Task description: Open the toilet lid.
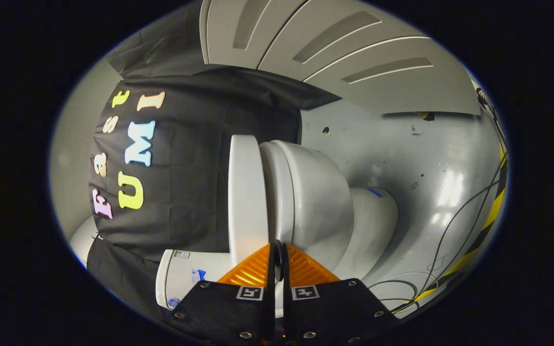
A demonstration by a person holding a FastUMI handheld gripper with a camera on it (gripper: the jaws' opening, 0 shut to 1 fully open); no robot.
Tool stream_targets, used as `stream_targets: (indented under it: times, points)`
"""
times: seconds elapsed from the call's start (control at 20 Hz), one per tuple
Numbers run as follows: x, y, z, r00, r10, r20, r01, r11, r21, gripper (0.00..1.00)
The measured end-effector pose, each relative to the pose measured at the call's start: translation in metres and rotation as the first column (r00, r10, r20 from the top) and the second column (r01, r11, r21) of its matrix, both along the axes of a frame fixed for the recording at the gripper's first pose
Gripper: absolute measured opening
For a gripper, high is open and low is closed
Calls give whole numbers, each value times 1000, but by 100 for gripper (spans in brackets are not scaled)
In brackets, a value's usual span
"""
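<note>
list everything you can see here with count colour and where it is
toilet: one, white, just ahead of the fingers, seen rolled on its side in this view
toilet lid: one, white, lying against the seat, its edge at the fingertips
cistern: one, white, beside the fingers, partly behind the black cloth
black cloth: one, booth wall beyond the lid
floor: grey, glossy, scuffed, under the toilet base
cables: several, dark, on the floor beyond the base
hazard tape: one strip, yellow and black, past the cables
gripper: one, fingers nearly together at the lid's edge
</note>
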State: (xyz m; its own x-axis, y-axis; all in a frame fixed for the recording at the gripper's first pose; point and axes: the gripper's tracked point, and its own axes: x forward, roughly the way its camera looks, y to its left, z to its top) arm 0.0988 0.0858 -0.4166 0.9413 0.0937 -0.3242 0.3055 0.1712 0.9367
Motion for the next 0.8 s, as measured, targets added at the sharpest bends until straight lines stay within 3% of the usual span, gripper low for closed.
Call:
stream_targets:
  times: [0.15, 0.8]
  points:
    - [0, 1, 2, 1000, 0, -16, -1, 999, -51, 0]
    - [-3, 2, 6, 994, 10, -113, -30, 984, -175, 0]
